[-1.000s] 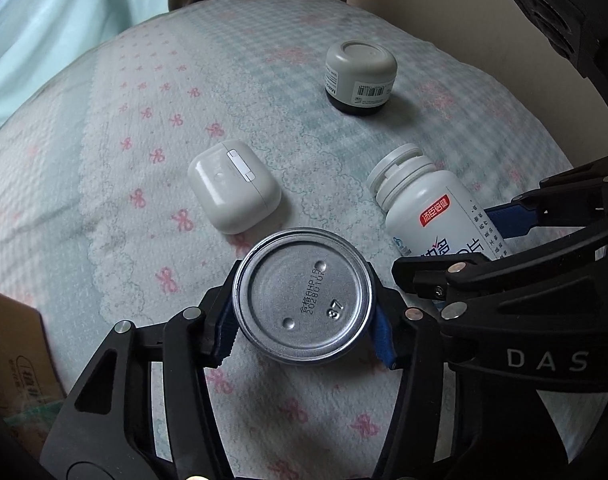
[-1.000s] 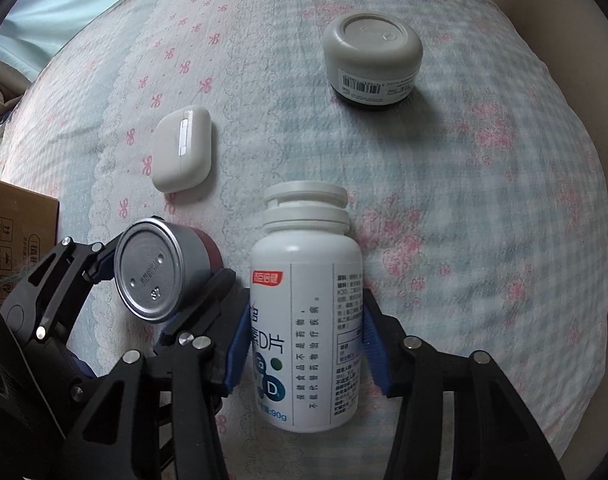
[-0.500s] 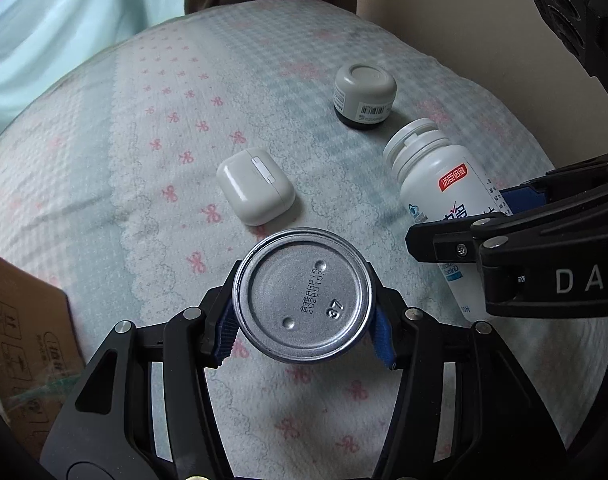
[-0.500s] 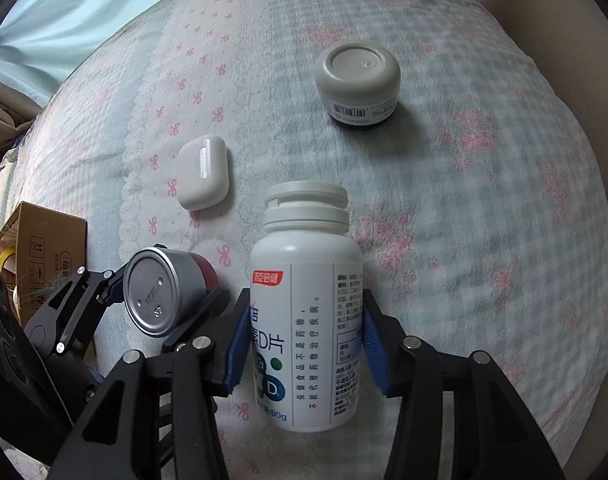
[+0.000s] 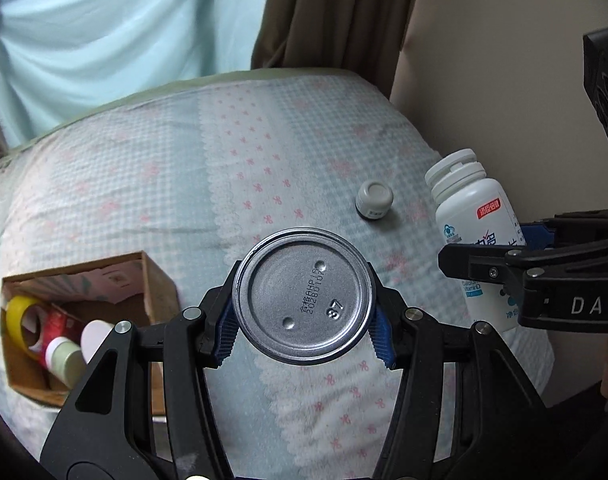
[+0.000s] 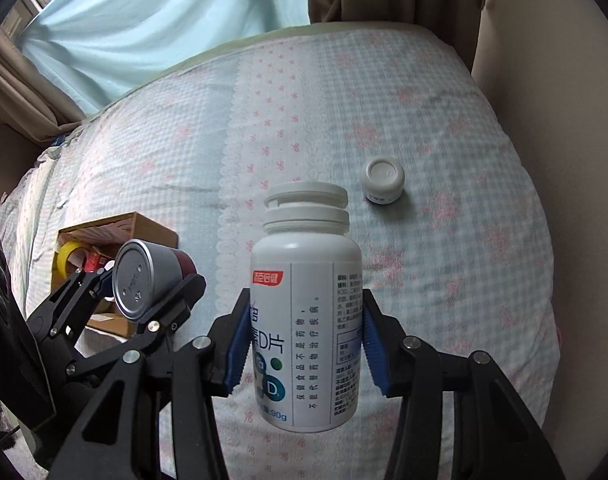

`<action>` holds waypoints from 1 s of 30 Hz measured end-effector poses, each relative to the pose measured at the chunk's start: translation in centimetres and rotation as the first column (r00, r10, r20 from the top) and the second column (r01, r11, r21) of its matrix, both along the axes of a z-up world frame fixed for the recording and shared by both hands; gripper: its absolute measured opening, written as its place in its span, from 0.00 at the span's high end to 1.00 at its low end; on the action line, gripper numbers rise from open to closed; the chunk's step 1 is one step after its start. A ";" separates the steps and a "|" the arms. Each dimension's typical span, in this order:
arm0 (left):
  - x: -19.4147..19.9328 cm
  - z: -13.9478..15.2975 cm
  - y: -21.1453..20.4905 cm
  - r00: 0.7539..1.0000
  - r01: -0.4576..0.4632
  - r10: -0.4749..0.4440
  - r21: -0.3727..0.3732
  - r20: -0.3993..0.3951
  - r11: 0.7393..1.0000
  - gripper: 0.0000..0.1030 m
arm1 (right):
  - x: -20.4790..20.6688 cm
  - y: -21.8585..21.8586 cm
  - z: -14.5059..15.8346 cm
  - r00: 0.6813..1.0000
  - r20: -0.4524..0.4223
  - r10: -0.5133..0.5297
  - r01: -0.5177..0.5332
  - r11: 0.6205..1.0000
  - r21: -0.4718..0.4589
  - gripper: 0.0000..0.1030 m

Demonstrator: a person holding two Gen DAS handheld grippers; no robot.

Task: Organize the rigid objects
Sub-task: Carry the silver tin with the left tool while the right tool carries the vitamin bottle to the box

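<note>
While the left tongs clamp the can and the right tongs the white bottle above the bed, the cardboard box is part-filled and the small jar remains.

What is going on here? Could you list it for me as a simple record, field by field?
Setting: bed with a checked, bow-print cover
Left gripper: shut on a metal can, held in the air
Right gripper: shut on a white pill bottle, held in the air
On the bed: small grey jar, lying apart
Container: open cardboard box on the bed
In the box: yellow tape roll, small bottles
</note>
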State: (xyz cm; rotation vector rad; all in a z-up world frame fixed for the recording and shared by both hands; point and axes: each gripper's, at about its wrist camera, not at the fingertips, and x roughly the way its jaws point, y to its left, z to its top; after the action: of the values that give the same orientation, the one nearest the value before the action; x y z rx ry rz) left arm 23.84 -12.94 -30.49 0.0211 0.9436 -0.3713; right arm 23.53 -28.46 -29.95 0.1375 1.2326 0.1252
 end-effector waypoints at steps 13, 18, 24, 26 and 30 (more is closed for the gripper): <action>-4.4 9.9 15.0 0.962 -0.270 0.269 -0.033 -0.042 0.962 0.51 | -3.2 11.1 9.0 0.968 0.095 0.232 -0.240 0.967 0.082 0.55; -4.4 9.8 20.7 0.955 -0.293 0.291 -0.021 -0.059 0.956 0.51 | -3.1 15.7 8.3 0.965 0.067 0.254 -0.260 0.959 0.111 0.55; -2.6 7.5 25.8 0.966 -0.226 0.226 0.016 -0.124 0.974 0.51 | -2.3 20.6 5.8 0.980 0.003 0.198 -0.196 0.969 0.147 0.55; -1.8 6.6 27.0 0.971 -0.189 0.190 0.020 -0.142 0.982 0.51 | -1.9 22.1 4.7 0.985 -0.021 0.171 -0.166 0.974 0.154 0.55; 0.3 4.2 28.6 0.976 -0.118 0.123 0.036 -0.182 0.992 0.51 | -0.8 24.4 2.4 0.991 -0.070 0.116 -0.104 0.983 0.152 0.55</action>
State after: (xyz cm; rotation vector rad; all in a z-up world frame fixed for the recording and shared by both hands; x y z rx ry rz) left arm 24.14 15.63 -26.28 -0.0487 1.1265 -0.2518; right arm 22.73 -4.03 -27.58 0.2053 1.3093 0.3107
